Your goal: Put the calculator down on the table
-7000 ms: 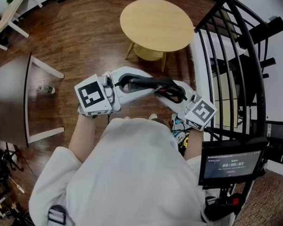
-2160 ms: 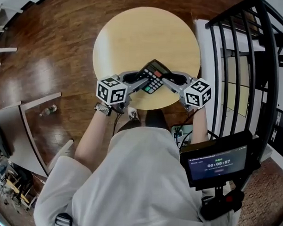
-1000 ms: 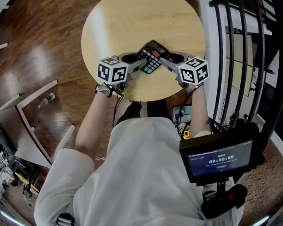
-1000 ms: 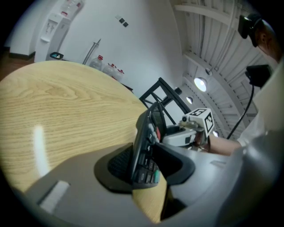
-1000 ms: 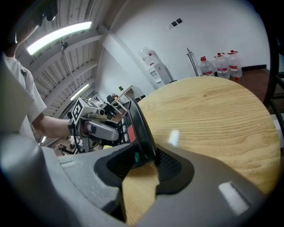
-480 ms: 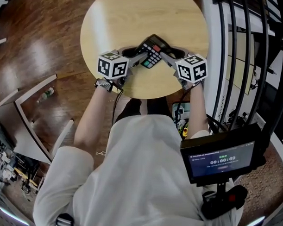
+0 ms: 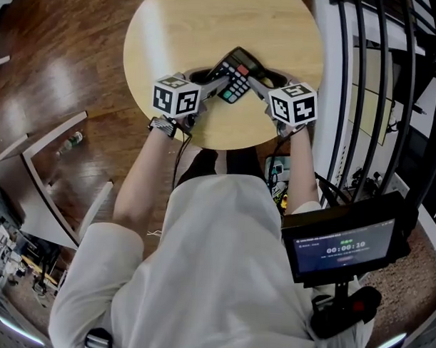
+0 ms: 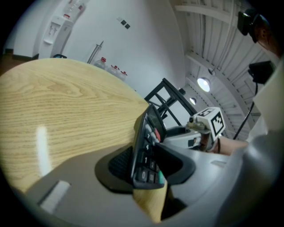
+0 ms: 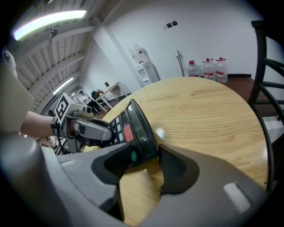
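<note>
Right gripper view: the calculator [image 9: 133,128] sits between the jaws of the right gripper [image 9: 151,162], which have just been opening, with one pad clear of it. The left gripper [image 8: 146,164] clamps it near the front edge of the table [image 9: 204,111], with bare top beyond.

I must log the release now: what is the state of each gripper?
Left gripper: closed on the calculator.
Right gripper: open; its jaws have just been opening, with the calculator's end between them, not clamped.
</note>
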Action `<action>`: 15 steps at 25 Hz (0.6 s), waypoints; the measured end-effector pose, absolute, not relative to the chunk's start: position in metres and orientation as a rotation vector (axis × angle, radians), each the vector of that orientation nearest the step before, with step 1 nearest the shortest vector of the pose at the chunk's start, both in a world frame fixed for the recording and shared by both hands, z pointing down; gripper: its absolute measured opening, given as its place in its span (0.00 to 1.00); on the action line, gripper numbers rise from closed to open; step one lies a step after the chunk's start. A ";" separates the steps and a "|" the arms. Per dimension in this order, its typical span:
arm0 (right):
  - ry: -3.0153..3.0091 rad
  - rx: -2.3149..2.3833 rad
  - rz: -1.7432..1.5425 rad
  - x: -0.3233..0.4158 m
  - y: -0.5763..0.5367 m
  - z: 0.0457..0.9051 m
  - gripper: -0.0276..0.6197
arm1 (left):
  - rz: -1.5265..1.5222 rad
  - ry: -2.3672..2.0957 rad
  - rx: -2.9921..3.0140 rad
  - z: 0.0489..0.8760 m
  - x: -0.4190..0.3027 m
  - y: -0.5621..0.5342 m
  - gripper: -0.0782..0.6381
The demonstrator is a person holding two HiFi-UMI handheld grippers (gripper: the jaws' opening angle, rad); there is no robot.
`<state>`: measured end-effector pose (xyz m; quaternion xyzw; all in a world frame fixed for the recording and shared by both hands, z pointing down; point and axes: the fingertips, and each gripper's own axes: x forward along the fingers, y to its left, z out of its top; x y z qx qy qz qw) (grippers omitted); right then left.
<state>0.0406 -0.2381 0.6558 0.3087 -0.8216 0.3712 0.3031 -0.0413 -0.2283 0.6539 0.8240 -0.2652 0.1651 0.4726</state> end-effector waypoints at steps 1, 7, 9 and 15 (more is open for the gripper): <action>-2.175 0.831 0.962 0.041 -0.240 0.655 0.34 | 0.401 -0.657 2.012 0.654 -0.042 -0.229 0.34; -2.163 0.890 0.916 0.039 -0.239 0.655 0.35 | 0.413 -0.697 2.015 0.656 -0.045 -0.229 0.36; -2.160 0.906 0.909 0.039 -0.240 0.656 0.36 | 0.418 -0.712 2.013 0.657 -0.047 -0.231 0.36; -2.153 0.915 0.886 0.040 -0.242 0.659 0.36 | 0.465 -0.795 1.999 0.665 -0.050 -0.235 0.41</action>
